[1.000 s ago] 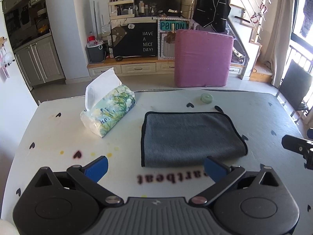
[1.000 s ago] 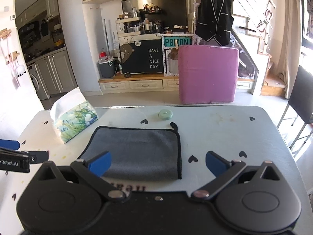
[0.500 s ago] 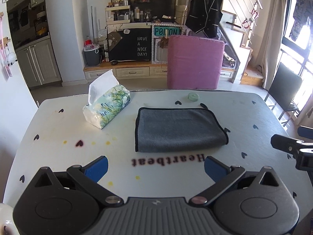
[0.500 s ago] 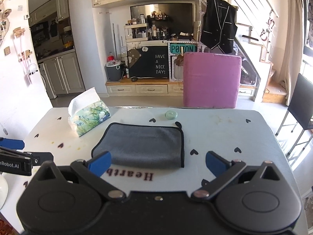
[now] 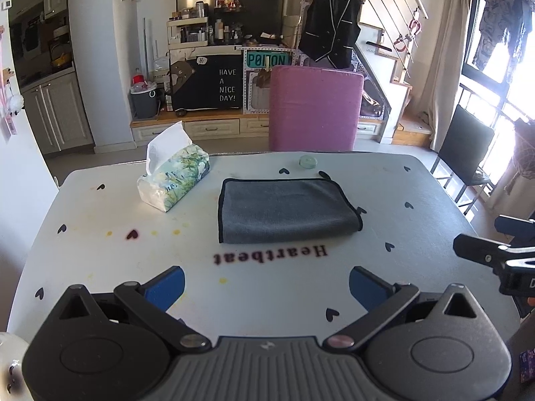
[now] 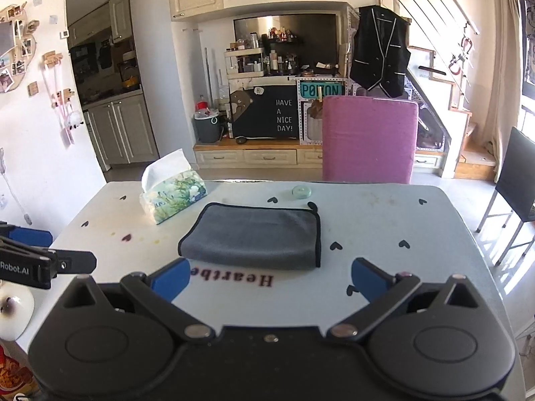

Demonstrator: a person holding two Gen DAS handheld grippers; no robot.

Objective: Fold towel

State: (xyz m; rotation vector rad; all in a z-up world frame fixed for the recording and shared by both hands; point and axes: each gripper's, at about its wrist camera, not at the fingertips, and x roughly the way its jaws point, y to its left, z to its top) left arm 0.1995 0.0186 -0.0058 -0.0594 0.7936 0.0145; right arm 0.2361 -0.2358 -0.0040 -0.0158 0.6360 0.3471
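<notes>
A grey towel with black trim (image 5: pixel 284 210) lies folded flat on the white table (image 5: pixel 418 200); it also shows in the right wrist view (image 6: pixel 257 237). My left gripper (image 5: pixel 266 284) is open and empty, held above the table's near edge, well short of the towel. My right gripper (image 6: pixel 270 277) is open and empty, just in front of the towel's near edge. The right gripper shows at the right edge of the left wrist view (image 5: pixel 495 254); the left gripper shows at the left edge of the right wrist view (image 6: pixel 43 264).
A tissue pack (image 5: pixel 174 180) stands left of the towel, and a small green tape roll (image 5: pixel 307 162) lies beyond it. A pink chair (image 5: pixel 316 107) stands at the far table edge, a dark chair (image 5: pixel 464 153) at the right.
Both grippers have drawn back and up from the towel, which now looks smaller and farther away. The towel lies unmoved. Both grippers stay open.
</notes>
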